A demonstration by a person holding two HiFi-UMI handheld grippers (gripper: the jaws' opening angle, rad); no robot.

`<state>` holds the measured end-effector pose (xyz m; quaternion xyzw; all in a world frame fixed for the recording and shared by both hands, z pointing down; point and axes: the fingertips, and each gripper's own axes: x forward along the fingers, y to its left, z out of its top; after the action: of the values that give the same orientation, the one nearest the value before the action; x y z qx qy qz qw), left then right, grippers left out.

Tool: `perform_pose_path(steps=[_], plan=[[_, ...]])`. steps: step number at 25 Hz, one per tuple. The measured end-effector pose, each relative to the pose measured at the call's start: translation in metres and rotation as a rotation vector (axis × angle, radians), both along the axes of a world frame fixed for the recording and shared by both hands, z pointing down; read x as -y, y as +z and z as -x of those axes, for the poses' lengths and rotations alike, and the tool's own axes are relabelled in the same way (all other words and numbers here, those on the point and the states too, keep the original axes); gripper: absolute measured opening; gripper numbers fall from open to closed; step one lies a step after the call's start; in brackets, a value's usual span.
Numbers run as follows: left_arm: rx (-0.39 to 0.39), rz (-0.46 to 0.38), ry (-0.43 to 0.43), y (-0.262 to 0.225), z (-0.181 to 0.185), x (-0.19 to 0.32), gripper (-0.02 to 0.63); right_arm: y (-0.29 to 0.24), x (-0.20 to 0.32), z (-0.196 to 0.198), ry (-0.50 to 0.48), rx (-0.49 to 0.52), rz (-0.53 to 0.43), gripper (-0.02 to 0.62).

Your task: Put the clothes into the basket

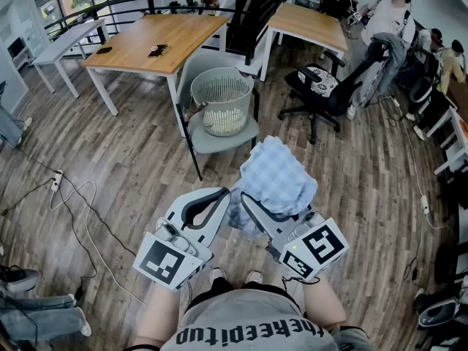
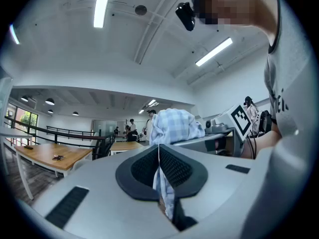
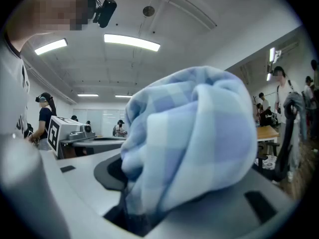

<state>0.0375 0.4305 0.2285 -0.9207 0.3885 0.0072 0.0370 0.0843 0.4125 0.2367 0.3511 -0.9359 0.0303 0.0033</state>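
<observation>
The left gripper [image 1: 213, 205] is closed on just a thin edge of the blue checked cloth [image 1: 278, 175], the right gripper [image 1: 254, 208] clamped round its bunched bulk, so that edge may slip free before reaching the basket [image 1: 241, 95] ahead.

I have open wood floor [image 1: 157, 170] ahead up to the grey chair [image 1: 230, 141], basket [image 1: 199, 93] on its seat with mouth open from above, wooden table [image 1: 157, 42] close behind, black office chair [image 1: 322, 86] to the right, cable [image 1: 80, 210] on the floor at left, checked cloth [image 1: 278, 178] bulking in front of me.
</observation>
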Motion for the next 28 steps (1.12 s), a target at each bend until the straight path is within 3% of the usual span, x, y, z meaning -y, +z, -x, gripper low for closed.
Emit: perform_pose_path(steps=[18, 28], plan=[[-0.014, 0.038, 0.07, 0.011, 0.039, 0.03, 0.017, 0.005, 0.024, 0.042, 0.05, 0.0, 0.021, 0.222], [-0.032, 0.059, 0.108, 0.018, 0.038, 0.055, 0.017, 0.011, 0.045, 0.034, 0.098, 0.007, 0.049, 0.221]])
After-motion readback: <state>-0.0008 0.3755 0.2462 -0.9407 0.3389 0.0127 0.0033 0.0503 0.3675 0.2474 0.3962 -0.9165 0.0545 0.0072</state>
